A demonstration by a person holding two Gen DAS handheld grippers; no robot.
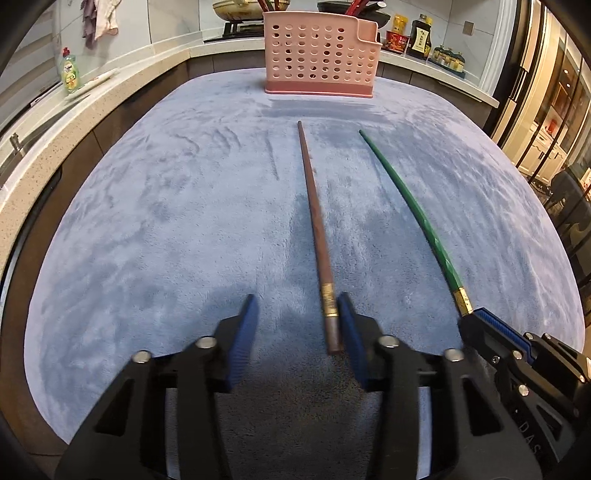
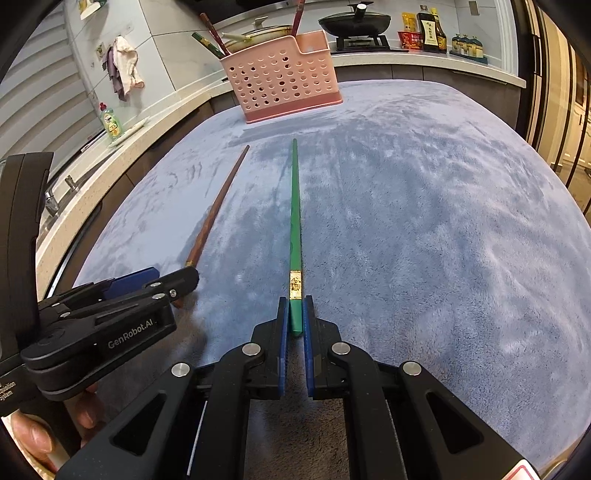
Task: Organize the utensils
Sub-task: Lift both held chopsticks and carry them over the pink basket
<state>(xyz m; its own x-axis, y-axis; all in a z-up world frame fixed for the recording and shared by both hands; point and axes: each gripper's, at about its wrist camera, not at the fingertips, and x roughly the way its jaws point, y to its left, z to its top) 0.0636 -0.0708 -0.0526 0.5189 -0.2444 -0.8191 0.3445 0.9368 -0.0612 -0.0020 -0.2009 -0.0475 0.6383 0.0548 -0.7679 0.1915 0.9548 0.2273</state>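
A brown chopstick (image 1: 314, 206) lies on the blue cloth, pointing at the pink perforated utensil holder (image 1: 321, 55). My left gripper (image 1: 297, 308) is open; the chopstick's thick end lies between the fingers, close to the right pad. A green chopstick (image 2: 295, 214) lies to its right. My right gripper (image 2: 295, 314) is shut on the green chopstick's thick end, just behind its gold band. The holder (image 2: 280, 77) stands at the far end with several chopsticks in it. The brown chopstick (image 2: 218, 206) and left gripper (image 2: 173, 280) show in the right wrist view, the right gripper (image 1: 476, 317) in the left.
The blue cloth (image 1: 166, 221) covers the table. A counter runs along the left with a green dish-soap bottle (image 1: 70, 72) and a sink tap (image 2: 51, 201). Pans, a stove and sauce bottles (image 1: 419, 35) stand behind the holder.
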